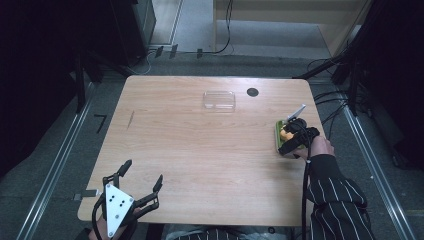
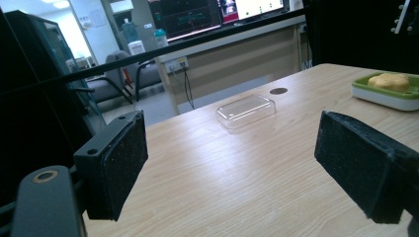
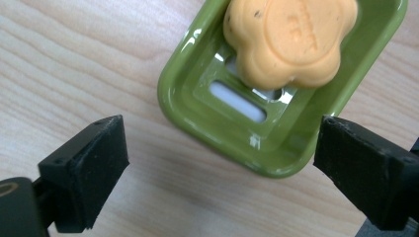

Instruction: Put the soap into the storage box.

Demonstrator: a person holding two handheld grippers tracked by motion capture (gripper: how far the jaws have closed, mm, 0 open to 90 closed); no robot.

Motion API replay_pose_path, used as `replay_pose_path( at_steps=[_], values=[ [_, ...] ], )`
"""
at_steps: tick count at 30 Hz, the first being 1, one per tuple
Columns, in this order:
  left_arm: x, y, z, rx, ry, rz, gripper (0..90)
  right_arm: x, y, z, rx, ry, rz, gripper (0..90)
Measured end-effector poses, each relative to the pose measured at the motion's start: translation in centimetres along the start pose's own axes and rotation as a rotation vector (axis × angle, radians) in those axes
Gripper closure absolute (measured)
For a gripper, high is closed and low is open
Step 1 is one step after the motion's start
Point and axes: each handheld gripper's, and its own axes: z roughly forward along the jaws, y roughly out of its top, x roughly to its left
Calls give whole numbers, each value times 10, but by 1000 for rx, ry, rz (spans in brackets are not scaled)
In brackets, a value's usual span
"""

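The orange flower-shaped soap [image 3: 290,39] lies in the green soap dish [image 3: 188,74], at the dish's far end from me, over its drain slots. The dish sits on the wooden table [image 1: 200,160] near its right edge. My right claw [image 3: 217,168] hangs just above the dish's near end, spread wide, pinching nothing. My left claw [image 2: 232,168], well away from the dish, is spread too, and the clear lid [image 2: 245,110] lies beyond it.

You have one green soap dish [image 3: 276,148] at the right of the high view, with one orange flower-shaped soap [image 3: 291,39] in it. One clear plastic lid [image 1: 219,99] lies at upper centre, one dark round hole [image 1: 252,92] beside it. Two grippers: one lower left [image 1: 142,180], one right [image 1: 295,132].
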Motion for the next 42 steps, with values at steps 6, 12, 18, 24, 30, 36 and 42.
replay_pose_path(
  at_steps=[6,12,18,24,30,36,42],
  values=[
    [0,0,0,1,1,-1,130,5,-9,0,17,-5,-8,35],
    [0,0,0,0,1,-1,130,13,-19,-1,25,1,-16,29],
    [0,0,0,0,0,-1,130,29,-33,-5,24,3,-57,29],
    [0,0,0,0,0,-1,130,40,-46,-5,26,5,-82,29],
    [0,0,0,0,-1,-1,130,48,-57,-1,46,8,-94,29],
    [0,0,0,0,0,0,130,56,-70,1,58,11,-101,29],
    [0,0,0,1,-1,-1,130,60,-83,1,60,17,-106,29]
  ],
)
